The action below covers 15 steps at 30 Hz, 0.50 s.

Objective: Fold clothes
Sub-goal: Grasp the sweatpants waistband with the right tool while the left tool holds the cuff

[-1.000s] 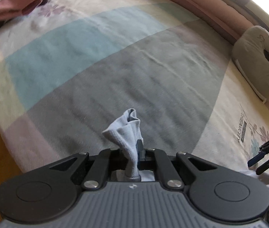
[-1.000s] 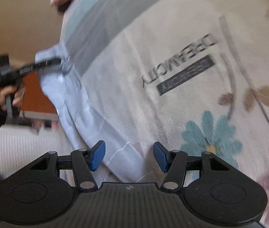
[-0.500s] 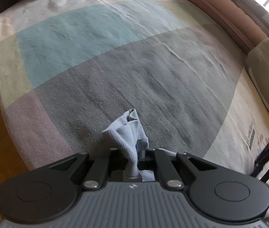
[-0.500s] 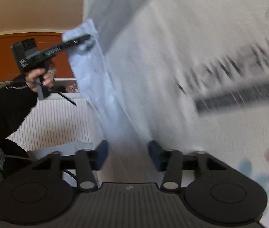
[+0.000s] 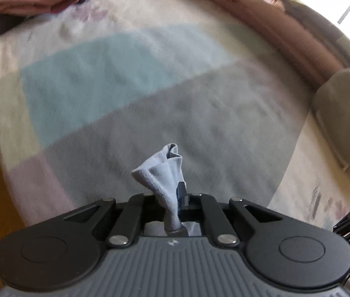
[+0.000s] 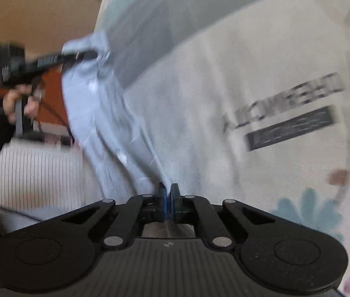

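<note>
The pale blue garment [image 6: 105,123] hangs stretched between my two grippers above the bed [image 5: 175,113]; no fold made yet. My left gripper [image 5: 175,198] pinches one bunched corner, my right gripper [image 6: 168,199] is clamped on another edge.

Blurred upside-down dark lettering on bedspread [image 6: 261,57], unreadable
</note>
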Each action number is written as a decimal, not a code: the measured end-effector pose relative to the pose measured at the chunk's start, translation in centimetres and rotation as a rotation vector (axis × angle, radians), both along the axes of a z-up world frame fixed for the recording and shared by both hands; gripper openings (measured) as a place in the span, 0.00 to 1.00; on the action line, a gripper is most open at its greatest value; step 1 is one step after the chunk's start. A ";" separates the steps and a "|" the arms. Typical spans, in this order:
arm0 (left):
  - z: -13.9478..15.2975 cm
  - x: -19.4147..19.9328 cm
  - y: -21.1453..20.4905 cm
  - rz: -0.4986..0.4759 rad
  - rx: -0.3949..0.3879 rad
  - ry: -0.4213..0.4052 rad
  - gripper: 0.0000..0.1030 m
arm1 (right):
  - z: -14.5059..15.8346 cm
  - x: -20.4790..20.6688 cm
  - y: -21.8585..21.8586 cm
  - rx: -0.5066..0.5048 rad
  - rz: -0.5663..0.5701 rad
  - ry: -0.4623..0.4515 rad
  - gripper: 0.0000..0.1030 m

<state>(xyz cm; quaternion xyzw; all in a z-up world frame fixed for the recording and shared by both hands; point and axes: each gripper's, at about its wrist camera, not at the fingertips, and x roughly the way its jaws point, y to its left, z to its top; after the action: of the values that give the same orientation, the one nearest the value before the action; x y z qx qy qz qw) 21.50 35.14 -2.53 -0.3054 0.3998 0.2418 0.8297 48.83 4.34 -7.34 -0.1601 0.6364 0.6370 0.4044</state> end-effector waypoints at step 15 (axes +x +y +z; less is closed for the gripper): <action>3.7 11.4 2.7 -0.195 0.108 -0.227 0.05 | 5.7 5.9 -4.9 0.033 -0.398 -0.285 0.04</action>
<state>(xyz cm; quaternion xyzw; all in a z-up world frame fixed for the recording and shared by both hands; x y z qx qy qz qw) 32.88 37.89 1.14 -0.2456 0.3178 0.1451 0.9042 54.75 -0.58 -1.66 -0.1130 0.5814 0.5263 0.6101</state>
